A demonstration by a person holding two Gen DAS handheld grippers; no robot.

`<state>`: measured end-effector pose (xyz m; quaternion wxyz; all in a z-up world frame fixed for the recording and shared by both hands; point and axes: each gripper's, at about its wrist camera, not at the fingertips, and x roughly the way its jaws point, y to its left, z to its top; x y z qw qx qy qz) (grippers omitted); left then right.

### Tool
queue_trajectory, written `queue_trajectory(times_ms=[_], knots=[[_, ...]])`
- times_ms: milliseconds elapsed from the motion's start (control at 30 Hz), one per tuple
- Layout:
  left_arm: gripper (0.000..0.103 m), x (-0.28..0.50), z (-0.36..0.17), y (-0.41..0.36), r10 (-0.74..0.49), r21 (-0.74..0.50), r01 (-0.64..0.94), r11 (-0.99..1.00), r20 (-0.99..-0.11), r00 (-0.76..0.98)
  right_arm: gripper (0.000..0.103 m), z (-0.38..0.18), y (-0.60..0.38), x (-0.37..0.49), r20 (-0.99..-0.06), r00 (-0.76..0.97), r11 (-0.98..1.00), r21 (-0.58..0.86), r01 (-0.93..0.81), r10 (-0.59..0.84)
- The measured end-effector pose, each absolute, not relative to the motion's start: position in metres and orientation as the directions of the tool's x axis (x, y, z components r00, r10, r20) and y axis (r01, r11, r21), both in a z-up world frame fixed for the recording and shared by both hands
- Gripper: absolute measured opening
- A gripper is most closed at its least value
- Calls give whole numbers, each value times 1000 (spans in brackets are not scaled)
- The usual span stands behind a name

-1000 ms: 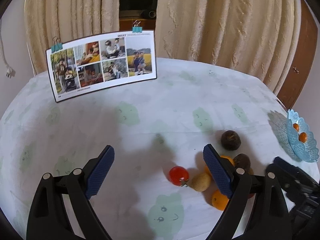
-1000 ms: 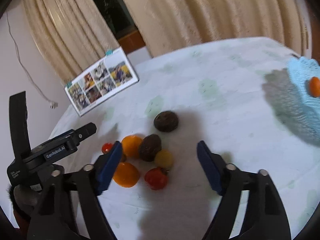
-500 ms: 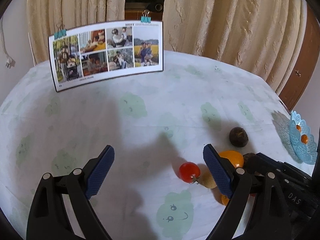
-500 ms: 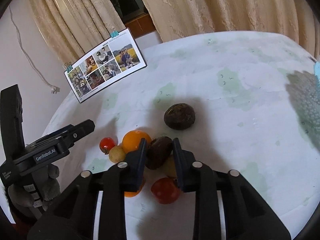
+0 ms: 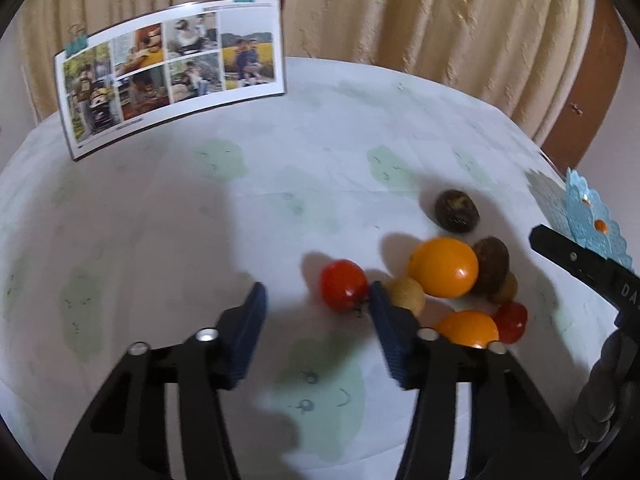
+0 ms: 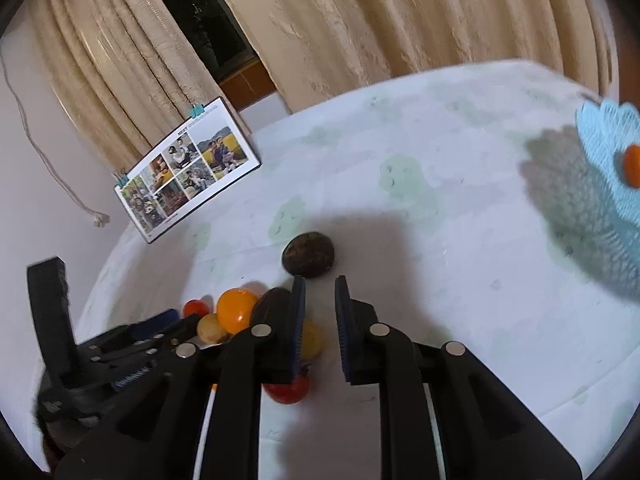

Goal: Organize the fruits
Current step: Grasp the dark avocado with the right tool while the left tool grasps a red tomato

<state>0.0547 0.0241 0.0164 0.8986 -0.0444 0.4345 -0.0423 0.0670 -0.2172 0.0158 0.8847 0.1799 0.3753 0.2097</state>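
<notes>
A heap of small fruits lies on the table: a red tomato (image 5: 343,290), a large orange (image 5: 443,267), a beige round fruit (image 5: 405,296), a second orange (image 5: 467,328), a second red tomato (image 5: 510,321) and a brown fruit (image 5: 491,264). A dark round fruit (image 5: 457,210) lies apart behind them. My left gripper (image 5: 316,316) is open, its jaws part closed, just in front of the red tomato. My right gripper (image 6: 320,304) has its jaws nearly together with nothing between them, just in front of the dark fruit (image 6: 309,254).
A light blue lace-edged dish (image 6: 612,160) with small orange fruit (image 6: 632,165) stands at the table's right edge; it also shows in the left wrist view (image 5: 592,216). A clipped photo card (image 5: 172,72) stands at the back left. Curtains hang behind the table.
My left gripper's jaws have narrowed and moved closer to the red tomato. My right gripper closed from wide open to nearly shut and moved toward the dark fruit, empty.
</notes>
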Motion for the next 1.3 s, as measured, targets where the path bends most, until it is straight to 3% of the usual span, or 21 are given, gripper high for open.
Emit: queue_trajectory(times_ms=[133, 233, 433, 467, 500, 567, 733, 900, 967, 1033, 1100, 1300], knots=[[26, 53, 19, 23, -138, -134, 54, 989, -766, 628, 34, 19, -210, 65, -571, 599, 815, 505, -282, 561], [22, 52, 23, 25, -136, -137, 49, 989, -756, 641, 43, 20, -197, 68, -587, 554, 802, 501, -325, 591], [23, 52, 25, 29, -133, -143, 37, 989, -753, 645, 42, 8, -173, 79, -660, 525, 843, 418, -338, 537], [23, 52, 24, 30, -133, -144, 36, 989, -752, 645, 40, 7, -173, 80, -659, 528, 845, 419, -333, 535], [23, 52, 25, 30, -130, -143, 32, 989, -750, 649, 30, 7, -174, 81, -658, 525, 841, 428, -330, 540], [24, 52, 24, 29, -126, -141, 29, 990, -750, 650, 29, 8, -176, 80, -658, 535, 848, 420, -324, 531], [39, 59, 17, 25, -117, -124, 32, 992, -768, 630, 29, 9, -185, 79, -640, 565, 851, 434, -295, 522], [39, 73, 14, 23, -112, -116, 35, 993, -774, 623, 28, 11, -208, 81, -612, 605, 848, 477, -232, 509], [37, 79, 13, 23, -111, -115, 34, 993, -775, 623, 28, 10, -217, 82, -601, 615, 841, 498, -211, 510], [27, 83, 13, 22, -110, -113, 35, 993, -774, 624, 28, 9, -221, 83, -597, 619, 838, 507, -202, 510], [27, 83, 13, 23, -113, -116, 36, 993, -771, 627, 28, 8, -224, 84, -596, 622, 838, 509, -195, 507], [27, 77, 19, 24, -125, -127, 42, 991, -755, 643, 40, 2, -215, 88, -619, 588, 837, 507, -205, 520]])
